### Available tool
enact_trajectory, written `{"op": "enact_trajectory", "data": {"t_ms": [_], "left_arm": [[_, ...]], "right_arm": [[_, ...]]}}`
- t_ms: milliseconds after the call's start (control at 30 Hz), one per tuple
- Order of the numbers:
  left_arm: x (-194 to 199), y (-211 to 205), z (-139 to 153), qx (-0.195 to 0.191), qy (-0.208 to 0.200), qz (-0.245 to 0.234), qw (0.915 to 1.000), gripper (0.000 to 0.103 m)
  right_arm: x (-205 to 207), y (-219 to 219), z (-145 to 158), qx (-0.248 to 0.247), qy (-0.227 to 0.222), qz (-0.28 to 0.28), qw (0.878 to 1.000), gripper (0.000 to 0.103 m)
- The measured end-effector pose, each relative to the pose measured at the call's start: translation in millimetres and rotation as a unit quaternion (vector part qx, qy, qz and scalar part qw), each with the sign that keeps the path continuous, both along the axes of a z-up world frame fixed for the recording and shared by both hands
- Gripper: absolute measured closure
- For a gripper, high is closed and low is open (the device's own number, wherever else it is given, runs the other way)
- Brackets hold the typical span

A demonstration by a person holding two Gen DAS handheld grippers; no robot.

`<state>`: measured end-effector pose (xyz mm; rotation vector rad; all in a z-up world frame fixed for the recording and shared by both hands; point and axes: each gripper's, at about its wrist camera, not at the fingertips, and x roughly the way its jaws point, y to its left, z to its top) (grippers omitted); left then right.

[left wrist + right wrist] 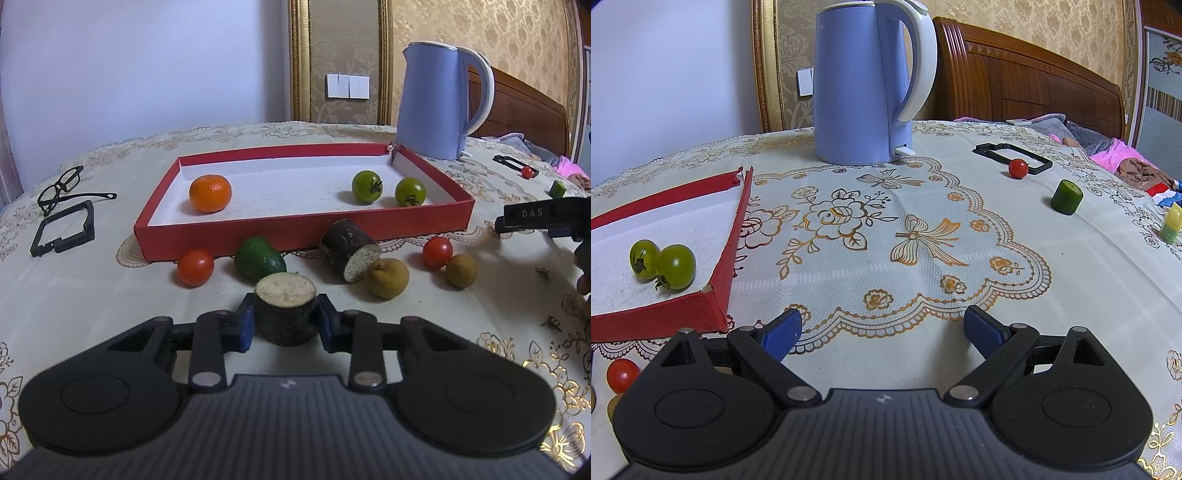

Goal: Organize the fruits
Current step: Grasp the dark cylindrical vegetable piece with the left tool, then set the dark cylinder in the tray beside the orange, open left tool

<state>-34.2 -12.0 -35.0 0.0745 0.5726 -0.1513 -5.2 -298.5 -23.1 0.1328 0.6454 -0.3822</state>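
Only readable writing is "DAS" on the right gripper (532, 214), whose fingers sit wide apart over the tablecloth (960, 229), while the left gripper (285, 321) clamps a sugarcane chunk (285, 310) upright, cut face up, just in front of the red box (303, 225).

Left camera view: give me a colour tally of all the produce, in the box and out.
Orange: 1 mandarin, in the red box
Green: 4 (2 green tomatoes, 1 avocado-like fruit, 1 cucumber piece)
Red: 3 red tomatoes
Brown: 2 longan-like fruits
Dark: 2 dark cane pieces, one in the left gripper
Total: 12
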Motion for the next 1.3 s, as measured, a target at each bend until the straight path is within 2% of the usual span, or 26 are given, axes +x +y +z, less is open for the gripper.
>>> {"op": "enact_trajectory", "data": {"t_ms": [200, 367, 533, 667, 900, 1133, 1300], "left_arm": [[-3, -3, 7, -0.003, 0.004, -0.017, 0.9999, 0.073], [-2, -2, 29, -0.019, -0.018, -0.031, 0.9992, 0.073], [23, 6, 49, -0.028, -0.038, -0.007, 0.9989, 0.073], [64, 8, 58, -0.027, -0.043, 0.022, 0.9985, 0.073], [130, -1, 47, -0.013, -0.002, 0.038, 0.9992, 0.073], [159, -8, 18, -0.001, 0.042, 0.043, 0.9982, 0.073], [157, -13, 14, 0.016, 0.030, 0.043, 0.9985, 0.073]], "right_arm": [[0, 0, 0, 0.000, 0.000, 0.000, 1.000, 0.008], [0, 0, 0, 0.000, 0.000, 0.000, 1.000, 0.008], [0, 0, 0, 0.000, 0.000, 0.000, 1.000, 0.008], [0, 0, 0, 0.000, 0.000, 0.000, 1.000, 0.008], [0, 0, 0, 0.000, 0.000, 0.000, 1.000, 0.008], [0, 0, 0, 0.000, 0.001, 0.000, 1.000, 0.008], [0, 0, 0, 0.000, 0.001, 0.000, 1.000, 0.008]]}}
